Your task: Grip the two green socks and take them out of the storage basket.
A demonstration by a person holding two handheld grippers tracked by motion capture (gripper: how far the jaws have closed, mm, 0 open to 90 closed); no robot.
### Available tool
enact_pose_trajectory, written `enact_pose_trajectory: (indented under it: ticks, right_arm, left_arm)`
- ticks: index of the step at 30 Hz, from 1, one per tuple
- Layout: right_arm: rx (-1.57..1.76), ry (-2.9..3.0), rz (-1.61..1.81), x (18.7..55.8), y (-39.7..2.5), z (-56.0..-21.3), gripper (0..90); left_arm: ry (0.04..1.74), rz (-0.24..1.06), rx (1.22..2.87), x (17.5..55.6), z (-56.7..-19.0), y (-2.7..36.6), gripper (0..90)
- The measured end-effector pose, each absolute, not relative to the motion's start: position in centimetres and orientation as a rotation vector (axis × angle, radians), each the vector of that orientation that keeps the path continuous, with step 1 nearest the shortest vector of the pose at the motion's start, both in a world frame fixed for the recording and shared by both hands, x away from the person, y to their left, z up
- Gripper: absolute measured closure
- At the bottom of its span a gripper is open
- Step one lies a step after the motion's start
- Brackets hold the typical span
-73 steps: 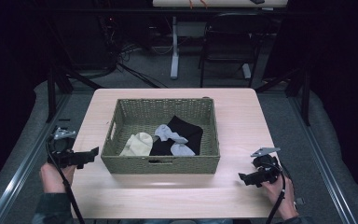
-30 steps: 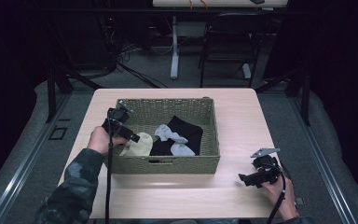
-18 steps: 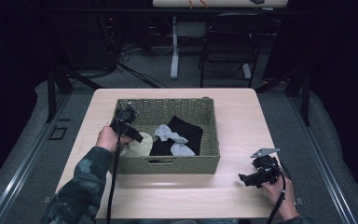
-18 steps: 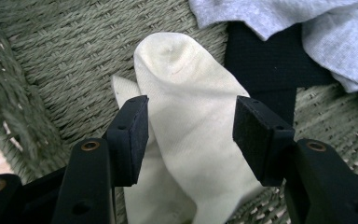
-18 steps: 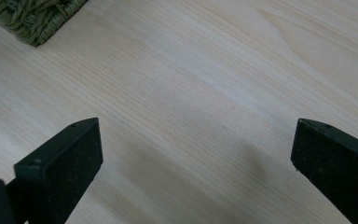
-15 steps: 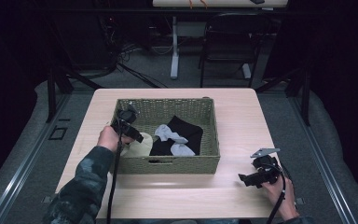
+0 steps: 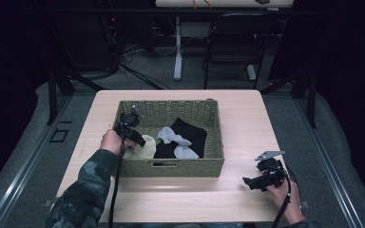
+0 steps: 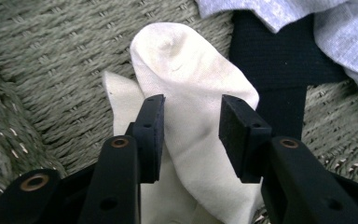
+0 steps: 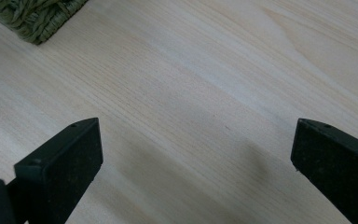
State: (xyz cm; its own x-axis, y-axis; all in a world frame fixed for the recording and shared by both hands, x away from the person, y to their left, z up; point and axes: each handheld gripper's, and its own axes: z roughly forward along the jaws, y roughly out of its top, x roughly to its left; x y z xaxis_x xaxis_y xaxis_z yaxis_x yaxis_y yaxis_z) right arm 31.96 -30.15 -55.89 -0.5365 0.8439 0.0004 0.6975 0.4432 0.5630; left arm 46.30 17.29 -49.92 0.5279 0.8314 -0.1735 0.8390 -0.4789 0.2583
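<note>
A woven green basket (image 7: 171, 167) sits mid-table and holds several socks. My left gripper (image 7: 140, 141) reaches into the basket's left end. In the left gripper view it (image 8: 191, 135) is open, its jaws a short way apart and straddling a cream sock (image 8: 191, 88), which lies on the basket floor (image 8: 51, 70). From above, the cream sock (image 7: 145, 149) lies just under the gripper tip. Black socks (image 7: 190, 133) and pale grey socks (image 7: 171, 137) lie to its right. My right gripper (image 7: 246, 182) rests near the table's front right, wide open (image 9: 196, 154) over bare wood.
The light wooden table (image 7: 247, 123) has bare room on both sides and in front of the basket. A corner of the basket (image 9: 32, 18) shows at the top left of the right gripper view. A chair (image 7: 233, 42) and a desk leg stand behind the table.
My left gripper has moved from the table's left edge into the basket and lowered onto the cream sock. The right gripper has stayed where it was.
</note>
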Motion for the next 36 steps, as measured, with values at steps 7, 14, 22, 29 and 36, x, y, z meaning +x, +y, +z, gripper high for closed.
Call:
enact_pose_trajectory:
  ticks: [7, 14, 22, 29, 36]
  right_arm:
    - [1.326, 2.418, 0.744, 31.9, -30.1, -55.9, 1.4]
    - [1.322, 2.418, 0.743, 32.0, -30.1, -55.9, 1.4]
    - [1.323, 2.421, 0.745, 32.0, -30.1, -55.9, 1.5]
    - [1.321, 2.426, 0.737, 32.0, -30.1, -55.9, 1.5]
    - [1.328, 2.422, 0.737, 32.0, -30.1, -55.9, 1.5]
  left_arm:
    - [1.41, -0.021, 2.503, 46.3, -50.0, 17.1, 59.6]
    - [1.359, -0.023, 2.54, 46.1, -50.1, 16.7, 79.2]
    - [1.282, -0.027, 2.514, 45.2, -48.8, 16.8, 86.7]
    - [1.224, -0.017, 2.485, 44.4, -46.6, 17.0, 86.7]
    - [1.172, 0.018, 2.465, 44.0, -43.6, 17.0, 86.8]
